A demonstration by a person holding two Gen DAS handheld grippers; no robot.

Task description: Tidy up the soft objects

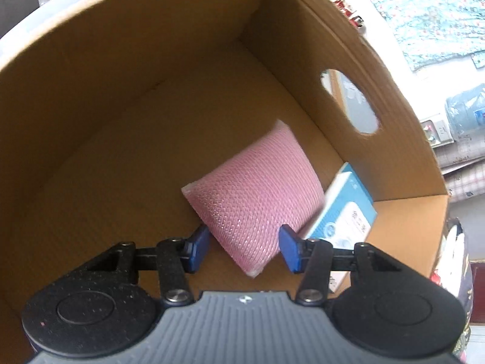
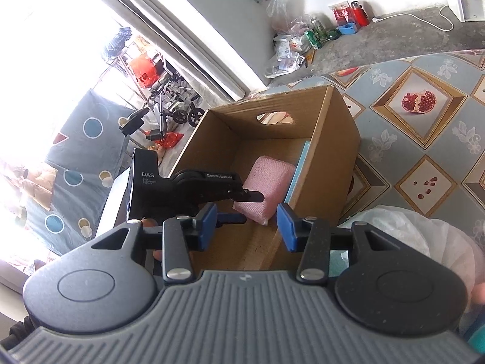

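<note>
Inside the cardboard box [image 1: 127, 97], against its right wall, one pink mesh sponge [image 1: 254, 194] leans tilted on one blue-and-white tissue pack [image 1: 348, 209], which lies flat along that wall. The left gripper [image 1: 242, 248] reaches down into the box with its blue pads either side of the sponge's near corner; a gap shows at each pad, so the jaws stand part-way apart and hold nothing that I can see. The right gripper [image 2: 247, 224] hangs outside, above the box's near rim, jaws part-open and empty.

The likely trouble, as I judge it: the sponge is soft and propped at an angle, so a pinch on just its corner could squash it and let it slip or flop flat. A sideways nudge could shove the tissue pack harder against the wall.

Count: one box, one sponge, one tissue pack, two grippers, and one white plastic bag [image 2: 403, 224] just beside the box on the patterned tablecloth [image 2: 424, 139].
</note>
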